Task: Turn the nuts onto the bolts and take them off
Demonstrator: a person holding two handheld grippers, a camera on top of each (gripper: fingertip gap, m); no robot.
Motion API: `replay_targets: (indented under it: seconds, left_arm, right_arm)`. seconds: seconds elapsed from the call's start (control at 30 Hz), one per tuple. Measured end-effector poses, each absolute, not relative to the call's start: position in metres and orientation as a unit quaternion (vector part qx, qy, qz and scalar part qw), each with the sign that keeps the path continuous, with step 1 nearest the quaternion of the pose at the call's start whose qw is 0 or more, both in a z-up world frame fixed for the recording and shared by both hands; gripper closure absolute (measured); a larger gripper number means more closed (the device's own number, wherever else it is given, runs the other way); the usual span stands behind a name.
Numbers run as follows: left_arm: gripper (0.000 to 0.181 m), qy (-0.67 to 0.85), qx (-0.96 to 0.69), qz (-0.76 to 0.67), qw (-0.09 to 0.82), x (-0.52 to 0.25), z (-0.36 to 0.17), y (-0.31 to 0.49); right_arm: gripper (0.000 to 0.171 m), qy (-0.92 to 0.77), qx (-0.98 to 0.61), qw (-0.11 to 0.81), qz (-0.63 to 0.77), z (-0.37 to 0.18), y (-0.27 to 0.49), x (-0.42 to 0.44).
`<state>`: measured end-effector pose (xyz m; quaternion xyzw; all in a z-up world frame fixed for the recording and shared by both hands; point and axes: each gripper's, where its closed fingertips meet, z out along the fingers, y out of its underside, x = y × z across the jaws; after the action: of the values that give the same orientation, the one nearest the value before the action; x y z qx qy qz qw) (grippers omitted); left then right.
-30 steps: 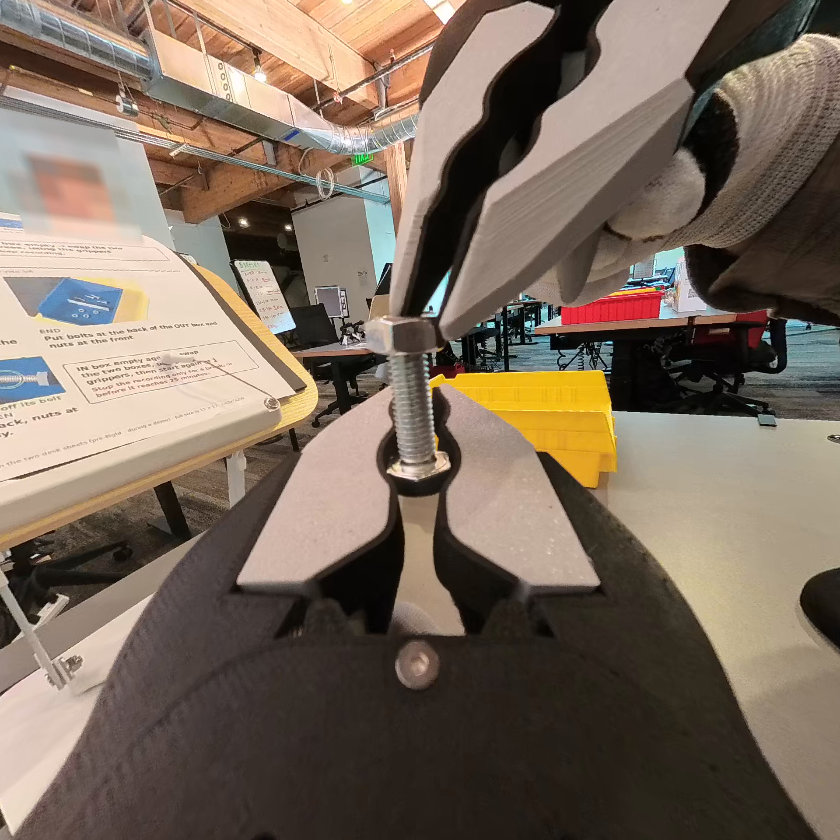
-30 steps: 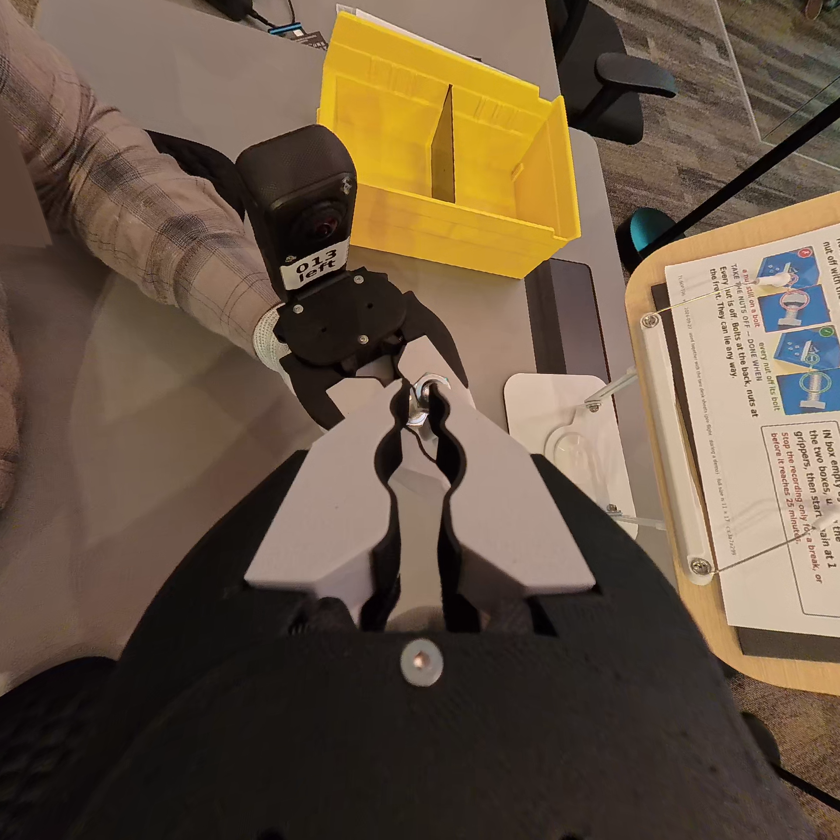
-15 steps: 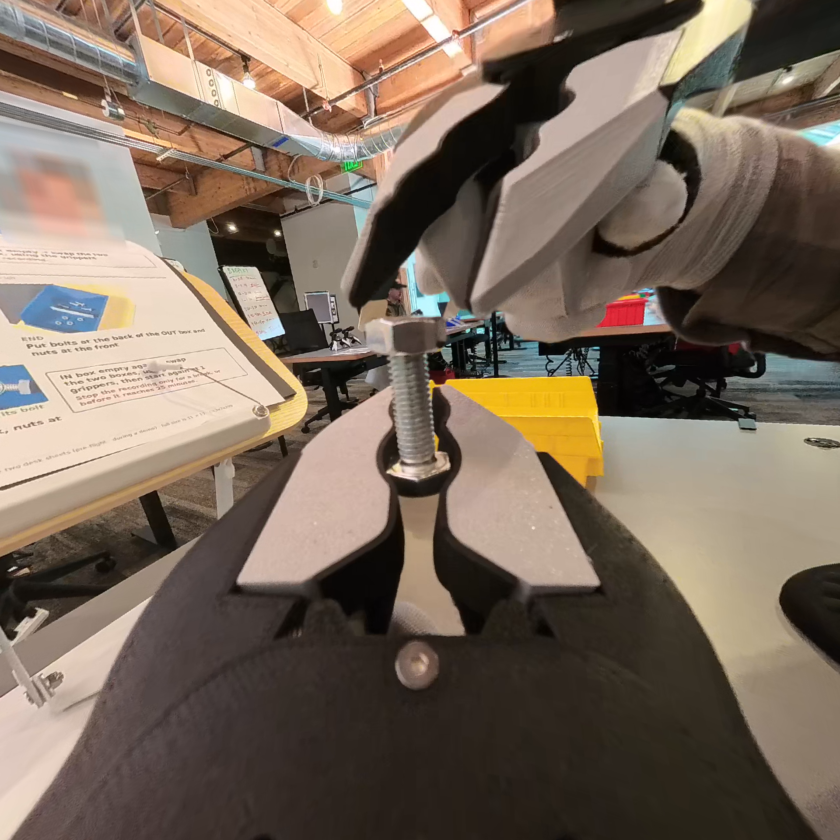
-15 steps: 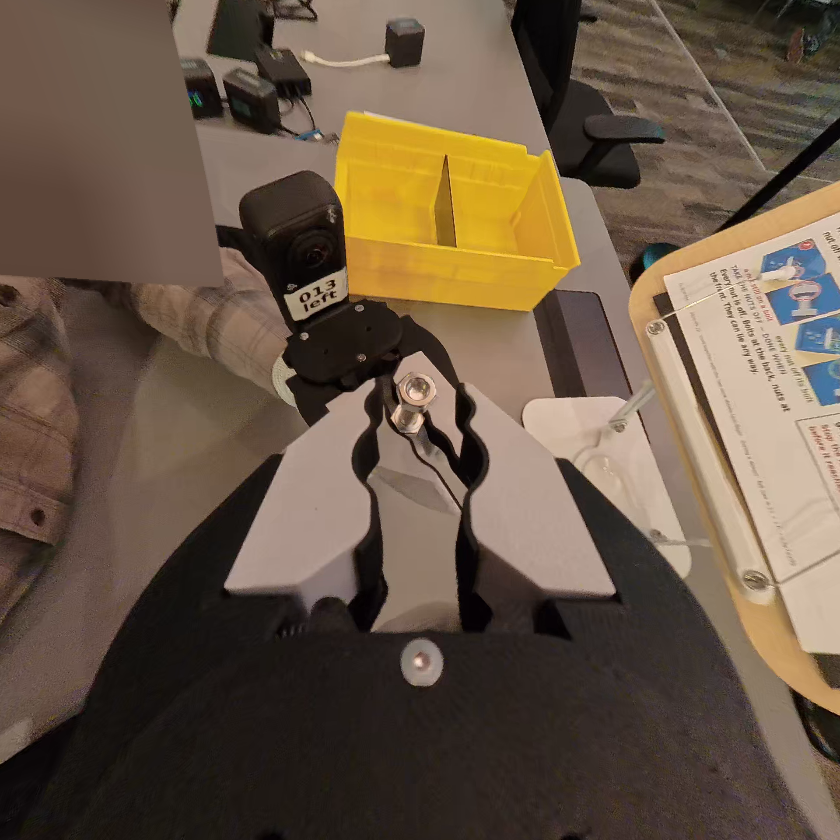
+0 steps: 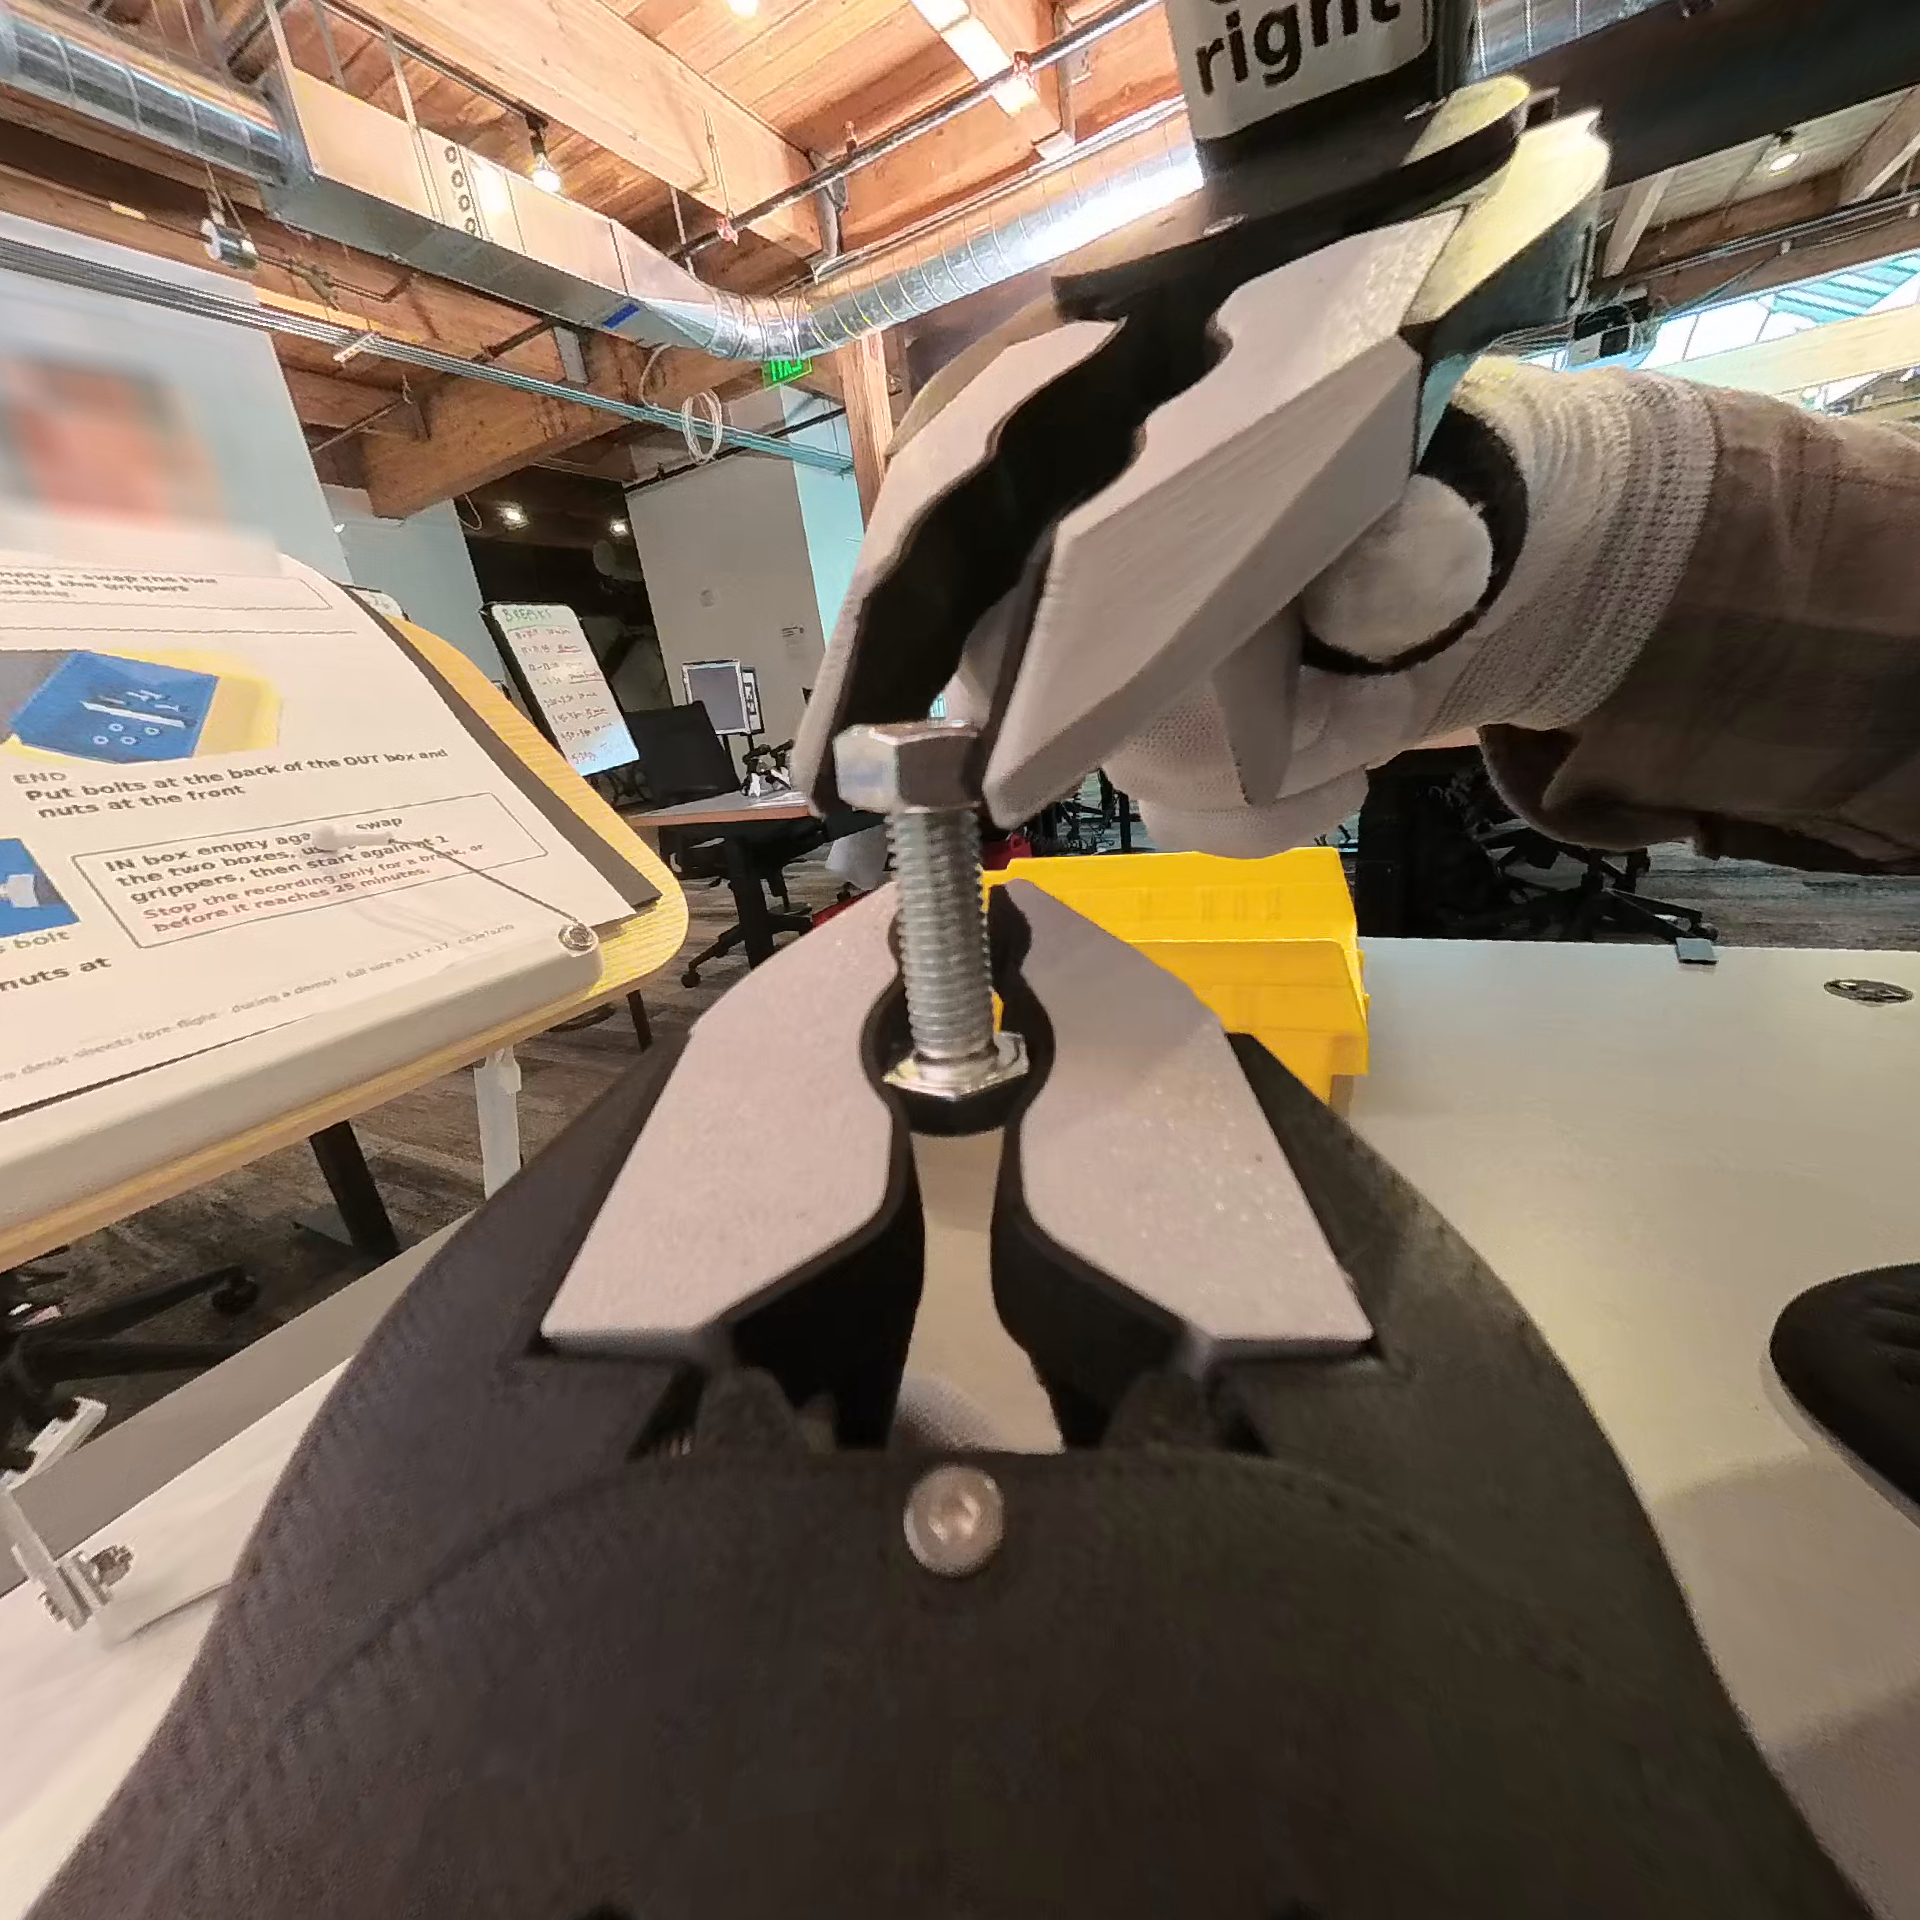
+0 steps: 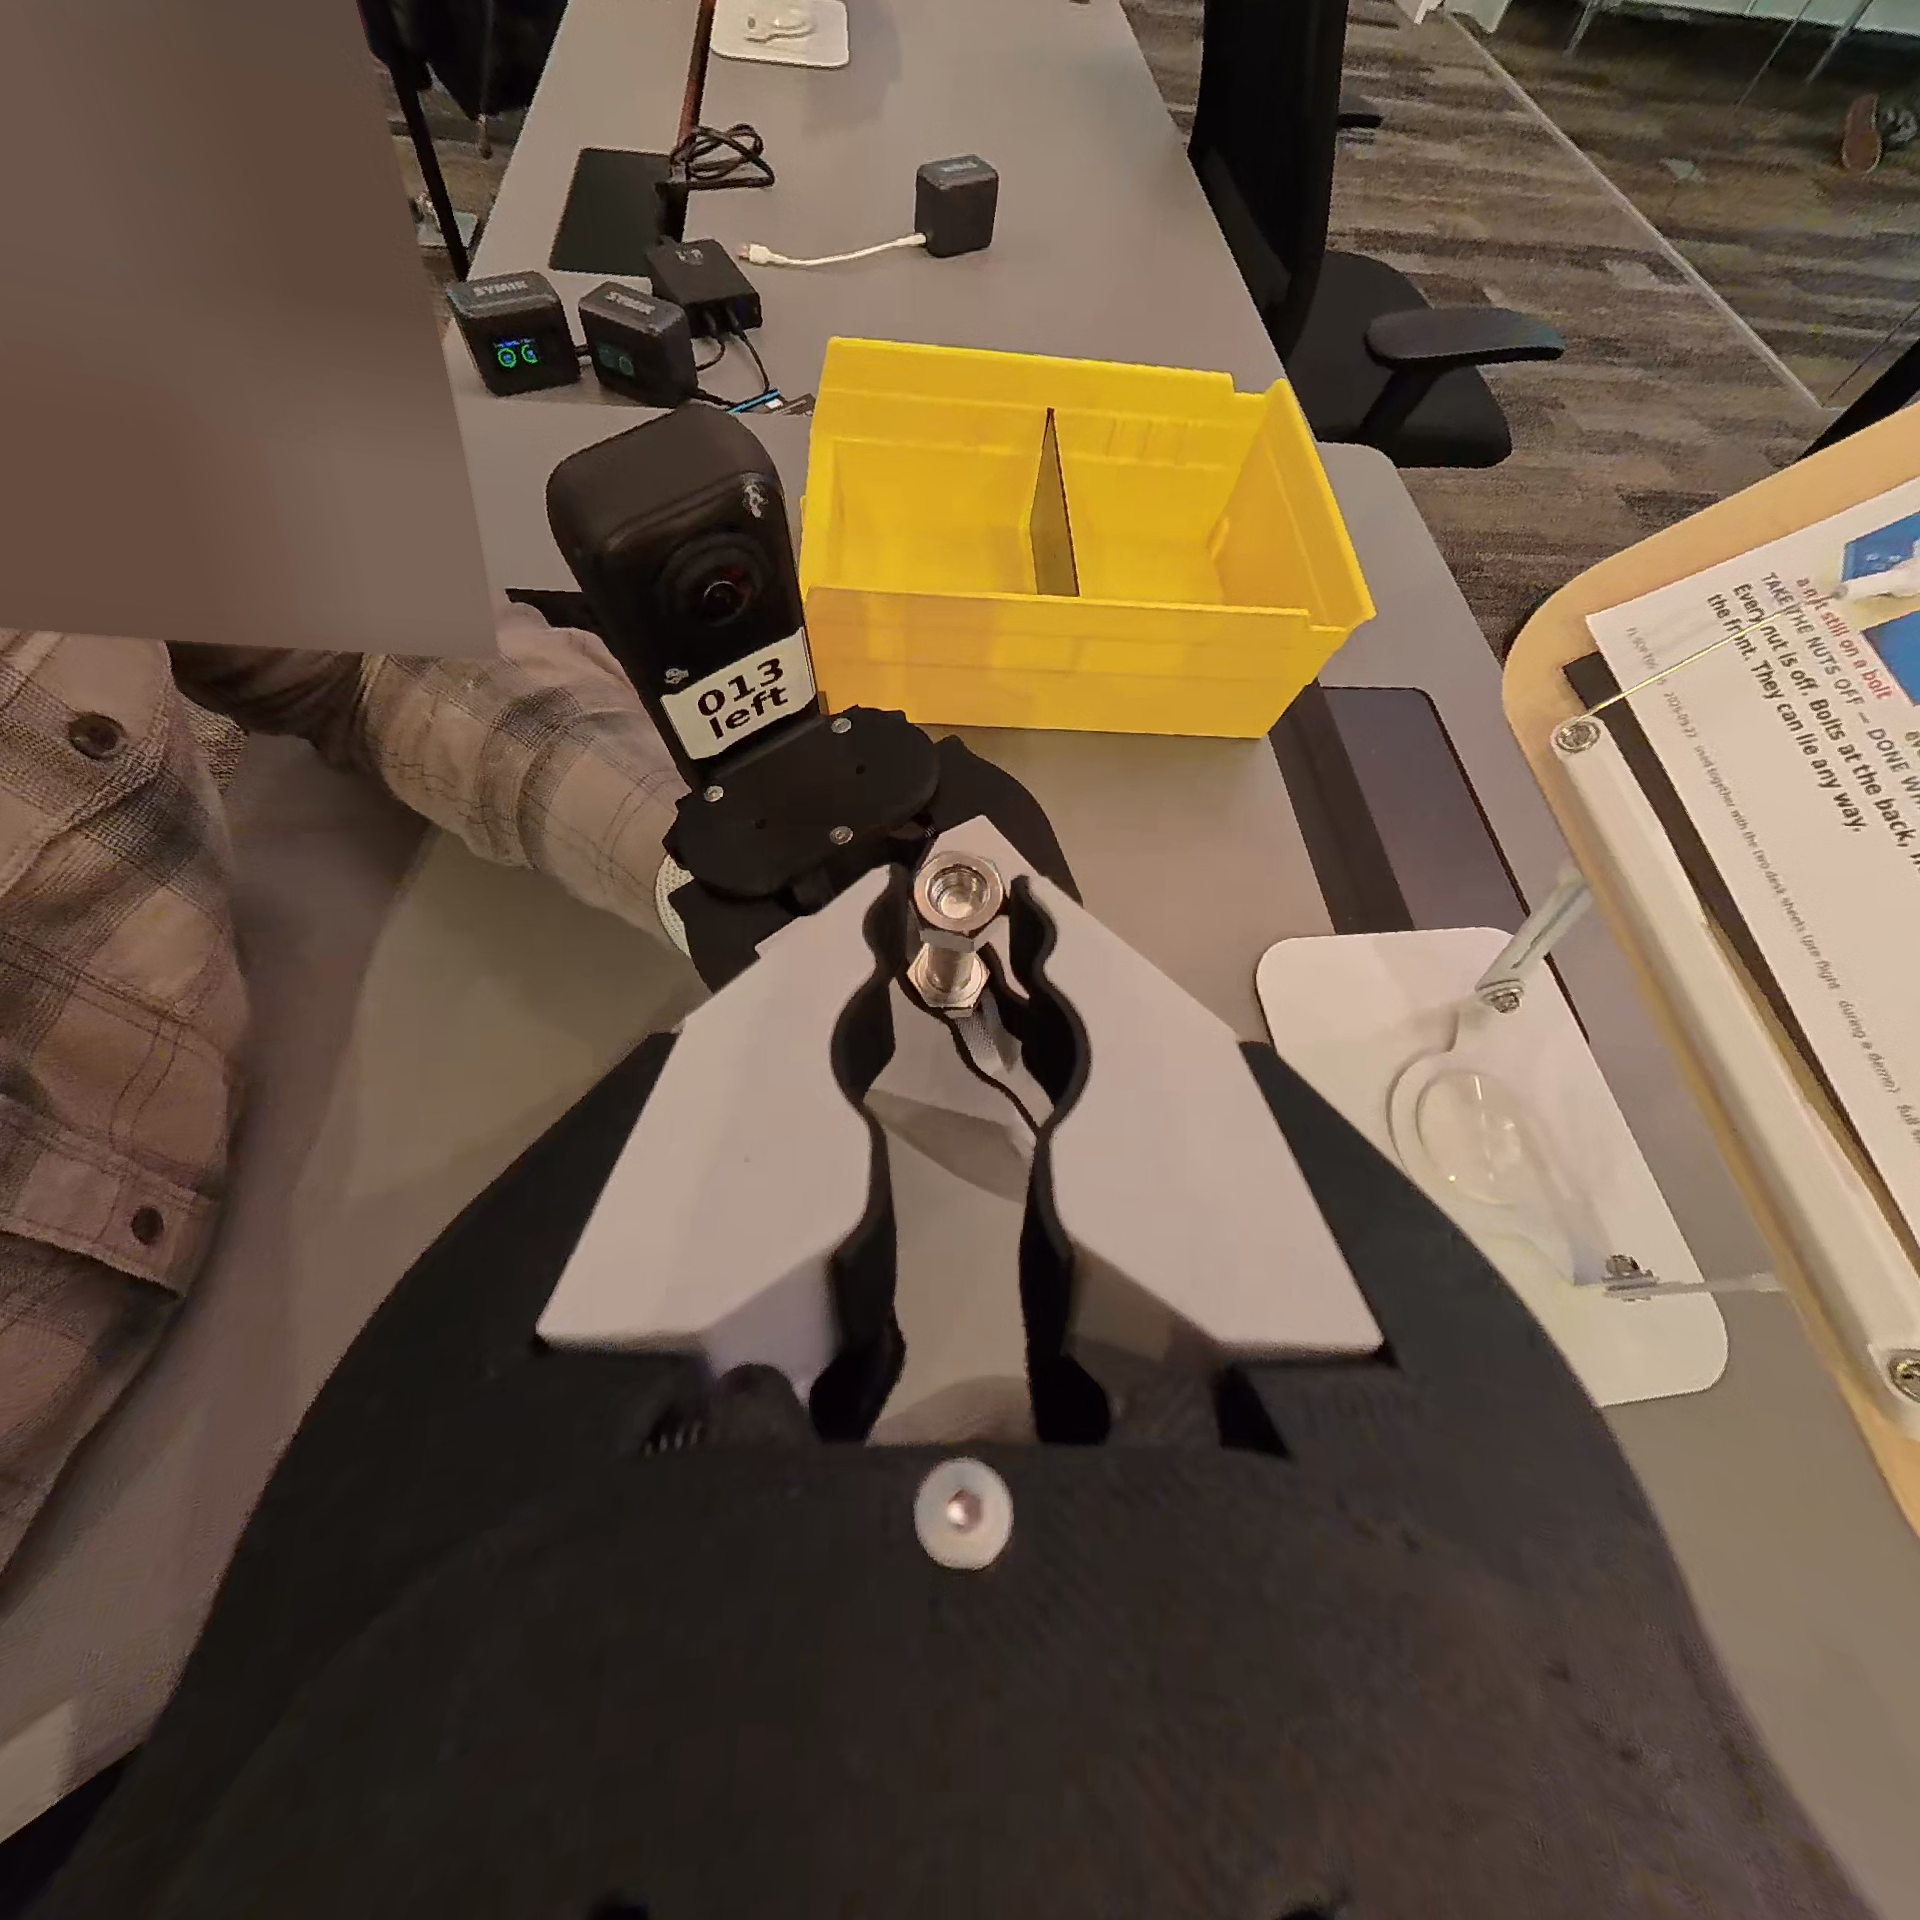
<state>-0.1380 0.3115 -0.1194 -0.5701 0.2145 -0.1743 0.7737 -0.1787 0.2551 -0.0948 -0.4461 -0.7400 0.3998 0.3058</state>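
Your left gripper (image 5: 954, 997) has its jaws pinched on the nut (image 5: 954, 1068), and the bolt (image 5: 940, 940) stands upright out of it, head up, in front of the yellow bin (image 6: 1070, 582). Your right gripper (image 5: 902, 800) reaches down from above with its jaws spread around the bolt head (image 5: 906, 767). From the left wrist view the tips sit at either side of the head, but whether they touch it is hard to tell; the right wrist view shows clear gaps.

The risk is closing off-centre. If the jaws catch only a corner of the hex head, they will likely slip as you turn, or tilt the bolt and bind the threads in the nut. Too light a left pinch could let the nut spin with the bolt, or drop to the tabletop (image 6: 1195, 831) in front of the bin.
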Motion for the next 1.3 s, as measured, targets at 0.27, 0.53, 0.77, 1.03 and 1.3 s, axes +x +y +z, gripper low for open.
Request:
replay_targets:
  seconds: [0.27,0.53,0.77,1.03,1.3]
  left_arm:
    - [0.171,0.21,-0.577,-0.148,0.776,-0.141,-0.121,0.315]
    - [0.171,0.203,-0.59,-0.092,0.776,-0.147,-0.128,0.322]
    - [0.171,0.201,-0.595,-0.066,0.776,-0.149,-0.132,0.324]
    - [0.171,0.197,-0.593,-0.067,0.778,-0.15,-0.132,0.324]
    - [0.171,0.201,-0.592,-0.072,0.777,-0.148,-0.132,0.323]
  right_arm:
    - [0.155,-0.735,-0.463,0.307,0.389,-0.096,0.257,-0.178]
    - [0.154,-0.696,-0.516,0.323,0.382,-0.102,0.262,-0.179]
    - [0.154,-0.669,-0.549,0.351,0.357,-0.106,0.266,-0.179]
    - [0.154,-0.641,-0.559,0.373,0.37,-0.105,0.267,-0.18]
    - [0.133,-0.634,-0.556,0.389,0.372,-0.104,0.266,-0.179]
